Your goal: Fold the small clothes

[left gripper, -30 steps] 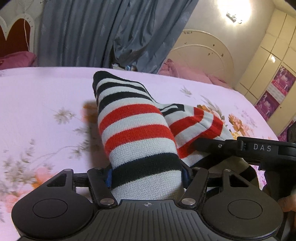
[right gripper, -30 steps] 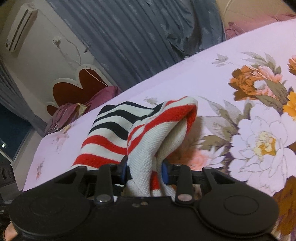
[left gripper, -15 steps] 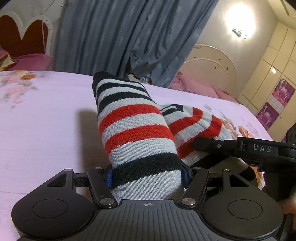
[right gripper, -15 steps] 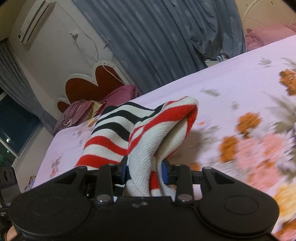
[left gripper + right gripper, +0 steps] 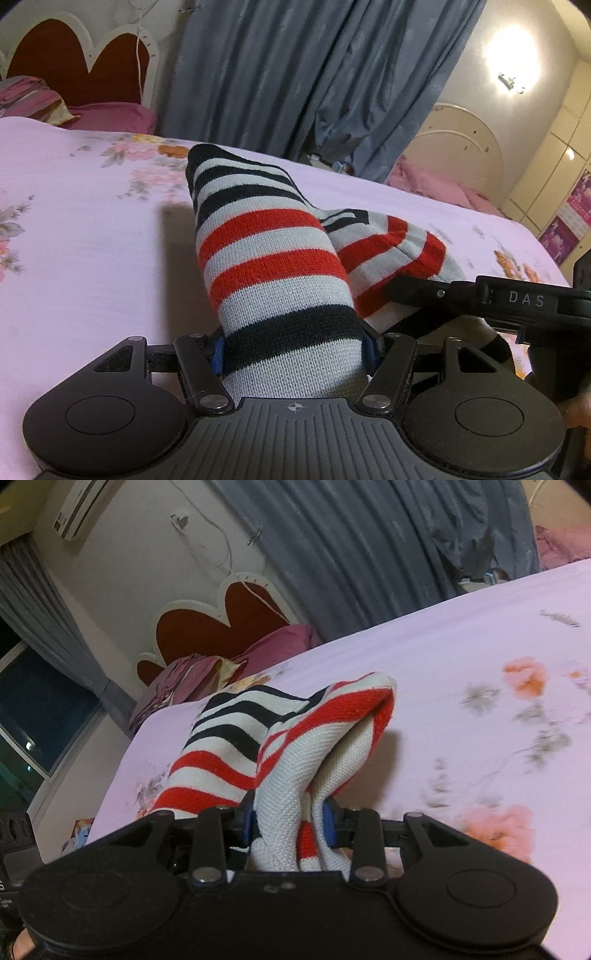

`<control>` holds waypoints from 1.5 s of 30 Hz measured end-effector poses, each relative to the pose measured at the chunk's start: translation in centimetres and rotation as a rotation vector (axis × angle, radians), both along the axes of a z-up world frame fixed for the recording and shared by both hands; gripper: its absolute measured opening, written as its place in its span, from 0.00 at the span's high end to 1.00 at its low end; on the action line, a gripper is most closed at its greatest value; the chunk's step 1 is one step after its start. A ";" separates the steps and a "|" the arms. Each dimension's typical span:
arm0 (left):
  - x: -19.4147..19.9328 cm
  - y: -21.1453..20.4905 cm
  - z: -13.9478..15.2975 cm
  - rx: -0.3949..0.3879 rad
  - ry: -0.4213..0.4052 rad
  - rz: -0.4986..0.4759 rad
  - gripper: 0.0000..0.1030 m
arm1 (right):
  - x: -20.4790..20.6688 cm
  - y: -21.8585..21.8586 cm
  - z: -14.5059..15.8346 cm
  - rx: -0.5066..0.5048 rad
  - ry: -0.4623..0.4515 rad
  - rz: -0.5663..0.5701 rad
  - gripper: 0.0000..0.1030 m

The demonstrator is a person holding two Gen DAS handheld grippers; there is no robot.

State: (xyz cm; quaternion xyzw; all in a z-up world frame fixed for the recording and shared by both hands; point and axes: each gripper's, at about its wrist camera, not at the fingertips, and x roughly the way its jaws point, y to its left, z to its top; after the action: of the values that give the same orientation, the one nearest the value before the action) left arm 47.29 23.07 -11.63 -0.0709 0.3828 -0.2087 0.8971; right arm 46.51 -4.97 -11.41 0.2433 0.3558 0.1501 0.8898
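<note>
Bedsheet, pale pink with a flower print, fills the left of my left wrist view, with a red heart-shaped headboard and grey curtains behind it. At the centre my left gripper pinches a thick fold of the striped garment, blue pads pressed to both sides of a black band; the red, white and black knit rises forward above the sheet. To the right, a black arm marked DAS lies across another fold. In my right wrist view, the window sits far left, then the same garment; my right gripper clamps a narrow bunch of it, inside-out weave showing, above the flowered sheet.
</note>
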 end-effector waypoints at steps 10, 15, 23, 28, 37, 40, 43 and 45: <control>1.7 2.7 -4.0 0.001 0.032 -0.001 0.38 | 0.7 1.6 -2.6 -0.037 0.045 -0.016 0.68; 1.6 2.9 -4.8 0.006 0.038 -0.007 0.29 | 0.5 1.3 -3.5 -0.038 0.079 -0.024 0.66; 0.5 3.0 -3.6 0.062 -0.019 0.055 0.16 | 0.9 0.5 -3.6 0.033 0.125 -0.066 0.41; 0.6 3.3 -1.3 0.039 -0.082 0.091 0.16 | 2.7 -0.3 -3.9 0.078 0.150 -0.097 0.40; 3.2 2.2 -4.6 0.062 -0.007 0.120 0.16 | 3.1 2.0 -3.4 -0.125 0.040 -0.065 0.64; 3.4 1.8 -5.4 0.066 -0.008 0.124 0.08 | 3.2 2.0 -3.6 -0.189 0.012 -0.068 0.70; 3.7 2.0 -5.9 0.055 0.013 0.152 0.03 | 4.6 0.2 -5.0 -0.176 0.074 -0.134 0.66; 3.5 1.7 -5.6 0.075 0.003 0.150 0.03 | 4.7 0.5 -4.4 -0.170 0.078 -0.130 0.67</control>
State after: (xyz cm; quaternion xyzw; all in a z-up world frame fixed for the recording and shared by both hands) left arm 50.80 24.81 -17.23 -0.0660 0.3852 -0.1262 0.9118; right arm 51.21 -4.49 -15.83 0.1953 0.3850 0.0520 0.9005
